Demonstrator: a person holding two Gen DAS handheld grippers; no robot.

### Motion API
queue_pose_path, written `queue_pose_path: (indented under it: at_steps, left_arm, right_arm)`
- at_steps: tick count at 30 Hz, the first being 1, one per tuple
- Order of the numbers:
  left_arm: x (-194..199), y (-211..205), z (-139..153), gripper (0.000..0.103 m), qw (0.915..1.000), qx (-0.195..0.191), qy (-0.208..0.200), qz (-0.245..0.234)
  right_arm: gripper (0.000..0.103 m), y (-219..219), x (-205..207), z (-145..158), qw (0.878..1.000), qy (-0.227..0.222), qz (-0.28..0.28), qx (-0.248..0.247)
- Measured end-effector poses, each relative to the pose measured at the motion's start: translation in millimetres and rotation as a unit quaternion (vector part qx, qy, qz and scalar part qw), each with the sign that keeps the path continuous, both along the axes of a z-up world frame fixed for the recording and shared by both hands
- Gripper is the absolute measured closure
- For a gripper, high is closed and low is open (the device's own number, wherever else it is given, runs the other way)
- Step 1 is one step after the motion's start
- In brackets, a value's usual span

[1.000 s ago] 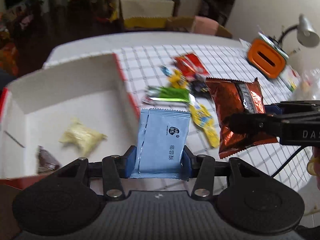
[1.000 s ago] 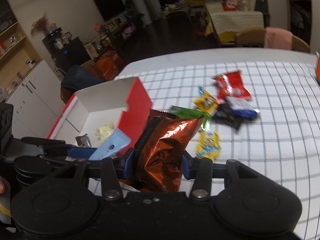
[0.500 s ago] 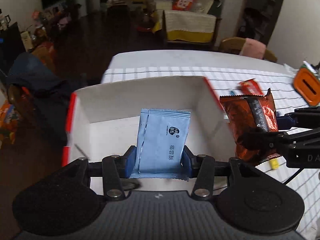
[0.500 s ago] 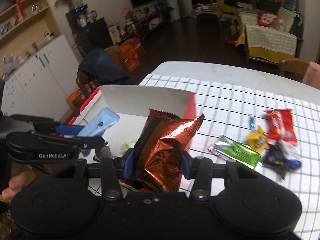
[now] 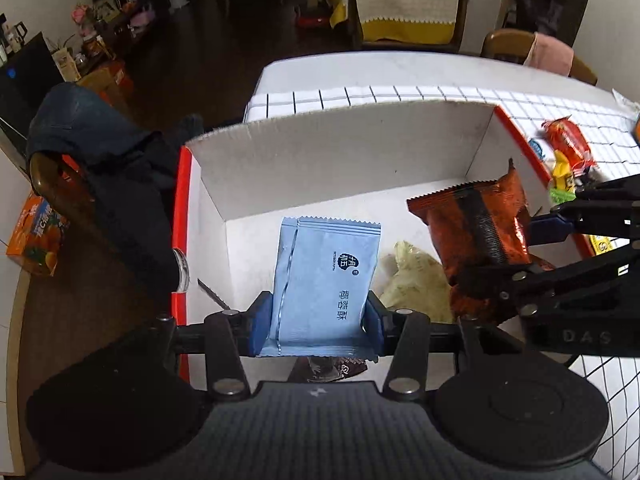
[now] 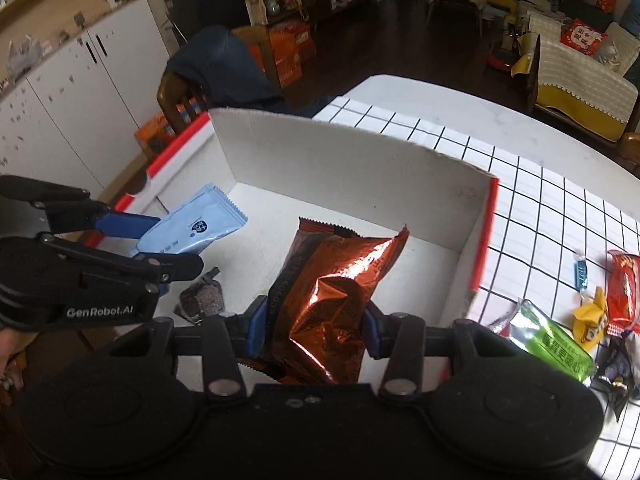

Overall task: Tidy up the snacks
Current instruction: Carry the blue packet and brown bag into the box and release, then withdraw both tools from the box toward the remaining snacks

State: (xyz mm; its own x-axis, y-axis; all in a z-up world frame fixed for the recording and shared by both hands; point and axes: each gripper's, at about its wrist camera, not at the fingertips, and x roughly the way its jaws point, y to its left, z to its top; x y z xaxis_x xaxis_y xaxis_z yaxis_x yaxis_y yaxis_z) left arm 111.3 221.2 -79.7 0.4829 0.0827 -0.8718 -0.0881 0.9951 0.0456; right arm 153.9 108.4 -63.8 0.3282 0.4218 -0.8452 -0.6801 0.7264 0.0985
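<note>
My left gripper (image 5: 319, 320) is pinching a pale blue snack packet (image 5: 326, 280), flat foil with crimped zigzag ends and a dark round logo plus some printed characters on the front. It stands up lengthwise between the blue pads, top seam pointing away from me toward the far wall of the white box (image 5: 340, 160) with the red edges. My right gripper (image 6: 314, 330) is clamped on a shiny copper-orange bag (image 6: 332, 292), crinkly, with a dark strip down one side; its long axis also runs away from me, torn-looking top corner tipped right. Both packets hang over the box's inside. A yellowish wrapped snack (image 5: 416, 280) and a dark one (image 6: 202, 300) lie on the box floor.
</note>
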Motion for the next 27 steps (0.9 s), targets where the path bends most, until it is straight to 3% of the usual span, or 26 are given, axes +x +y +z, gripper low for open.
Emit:
queue_pose_path:
  at_steps: [11,15,19,24,27]
  left_arm:
    - [3,-5,-18,0.056,0.9992,0.007,0.039,0.002]
    - [-1,-9,-16,0.048,0.9993,0.004,0.036,0.001]
    - [-6,-14,-11,0.042,0.9996,-0.001,0.029,0.002]
    - [-13,-23,3,0.032,1.0,0.003,0.009,0.0]
    - [-17,-32,12,0.031,1.0,0.002,-0.003,-0.002]
  right_arm:
    - [0.055,10,-1,-20,1.0,0.015,-0.005,-0.021]
    - [0.053,0,-6,-16,1.0,0.014,-0.014,-0.012]
    - [0.042,-11,-9,-7,1.0,0.007,-0.023,0.009]
    - [0.04,-28,-12,8,0.999,0.004,-0.033,0.036]
    - [0.027,-37,-16,18,0.998,-0.002,-0.034,0.049]
